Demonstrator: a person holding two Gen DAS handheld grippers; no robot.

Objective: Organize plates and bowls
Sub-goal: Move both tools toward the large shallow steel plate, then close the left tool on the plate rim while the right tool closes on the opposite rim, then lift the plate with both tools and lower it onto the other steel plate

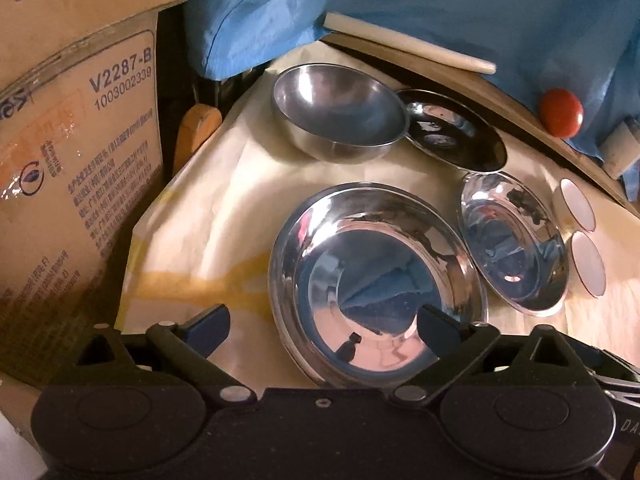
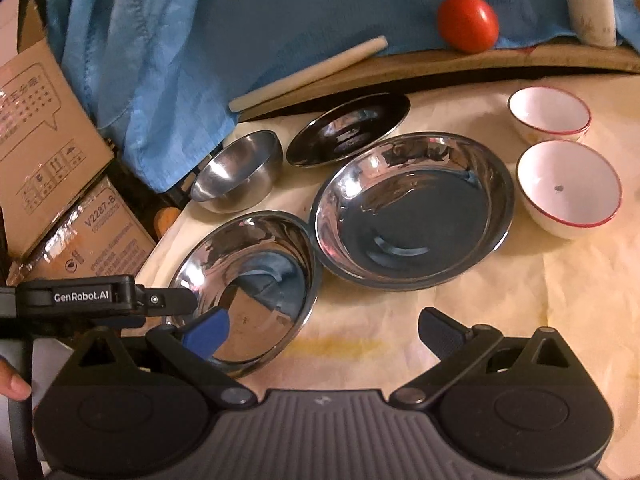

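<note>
The steel plate (image 1: pixel 378 284) nearest you is lying on the cream-papered desk (image 1: pixel 224 216), and your left gripper (image 1: pixel 322 330) is hovering over its near rim with its fingers (image 1: pixel 438 326) spread wide, holding nothing. One finger is sitting above the plate's inside, the other over bare paper to its left; whether either is touching the metal is hard to tell.

Beside it a second steel plate (image 2: pixel 412 210) is lying, rims close together. Behind them a steel bowl (image 2: pixel 236 172) and a dark shiny plate (image 2: pixel 348 128) are sitting, the plate's edge looking tucked against the bowl in the left wrist view. Two white bowls with red rims (image 2: pixel 568 186) are standing to the right, one behind the other.

Your right gripper (image 2: pixel 324 332) is hanging in front of the two plates, its fingers wide apart and empty over bare paper.

Further back a pale rod (image 2: pixel 308 74) is lying on a wooden board, and blue cloth (image 2: pixel 248 20) is covering what is behind it. A red tomato (image 2: pixel 468 22) is resting on the cloth, and a white container (image 2: pixel 592 4) is cut off by the frame. Cardboard boxes (image 1: pixel 76 160) are standing past the desk's left edge, their small print unreadable. A fingertip (image 2: pixel 14 388) is showing at the lower left.
</note>
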